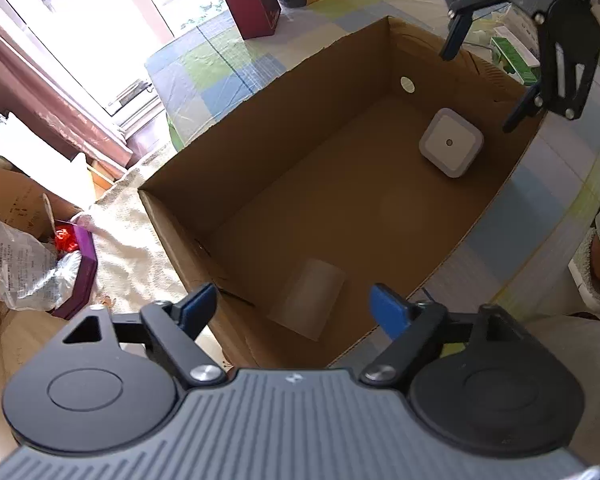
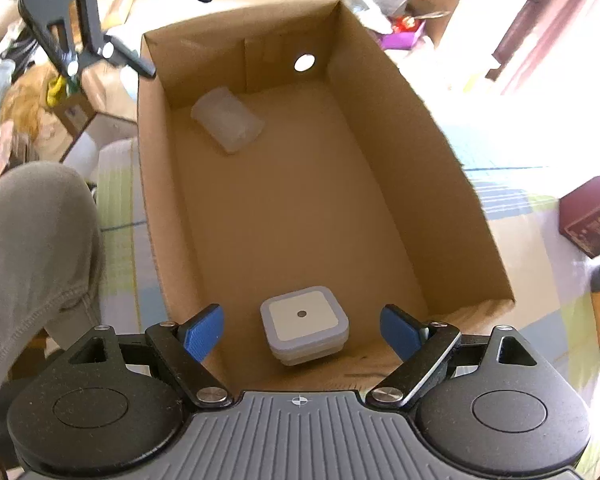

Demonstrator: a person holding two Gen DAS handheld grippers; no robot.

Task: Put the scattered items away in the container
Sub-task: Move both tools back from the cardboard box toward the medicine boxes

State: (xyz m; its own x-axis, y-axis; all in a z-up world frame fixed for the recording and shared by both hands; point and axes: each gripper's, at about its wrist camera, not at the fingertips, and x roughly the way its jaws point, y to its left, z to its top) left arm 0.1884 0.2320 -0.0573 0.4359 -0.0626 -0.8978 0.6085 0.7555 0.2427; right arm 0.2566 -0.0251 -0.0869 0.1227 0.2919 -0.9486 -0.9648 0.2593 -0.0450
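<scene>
Cardboard box (image 2: 380, 160) on desk holds square white device (image 2: 303, 322) below my right gripper (image 2: 302, 330) and what looks like a clear cup (image 1: 308, 300) under left gripper (image 1: 294, 308); both gape wide, nothing held.

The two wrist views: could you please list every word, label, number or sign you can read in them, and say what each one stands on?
No text can be read for certain.
Dark red box: gold lettering on its side, too blurred to read.
Crumpled plastic bag: printed lines, too small to read.
Green and white carton: print too small to read.
Cardboard box, translucent cup, white square device: no writing shows.
</scene>
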